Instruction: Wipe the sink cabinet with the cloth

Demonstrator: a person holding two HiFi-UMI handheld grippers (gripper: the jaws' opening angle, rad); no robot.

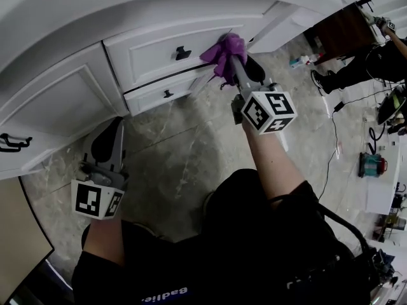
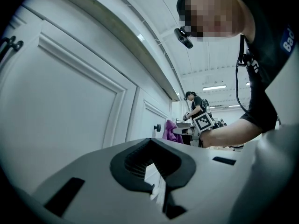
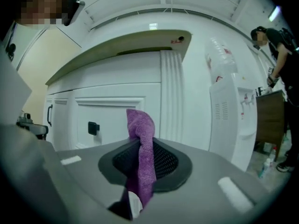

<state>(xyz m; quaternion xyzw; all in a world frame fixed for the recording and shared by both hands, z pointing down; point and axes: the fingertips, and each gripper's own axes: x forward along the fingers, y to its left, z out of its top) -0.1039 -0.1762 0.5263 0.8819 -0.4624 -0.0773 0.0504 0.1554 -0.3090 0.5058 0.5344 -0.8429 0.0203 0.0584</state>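
A white sink cabinet (image 1: 76, 100) curves across the far side of the head view, its top cut off by the frame. Below it lies a grey marbled floor (image 1: 178, 164). The wearer's dark clothing fills the near edge. A second person (image 1: 369, 59) stands far right, partly cut off.

The right gripper (image 1: 234, 65) reaches toward the cabinet. Its jaws are clamped on a purple cloth (image 1: 222, 51), which buries the jaw tips in the head view. In the right gripper view the cloth (image 3: 142, 139) stands up out of the closed jaws and hangs down between them. It sits at the right end of the upper drawer front, right of a black knob (image 1: 182, 53). Whether it touches the wood is hard to tell.

The left gripper (image 1: 109, 143) is held low on the left above the floor, near a cabinet door. Its jaws (image 2: 156, 169) are together with only a thin slit of light, holding nothing. A black door handle (image 1: 13, 143) is cut off at the far left edge.
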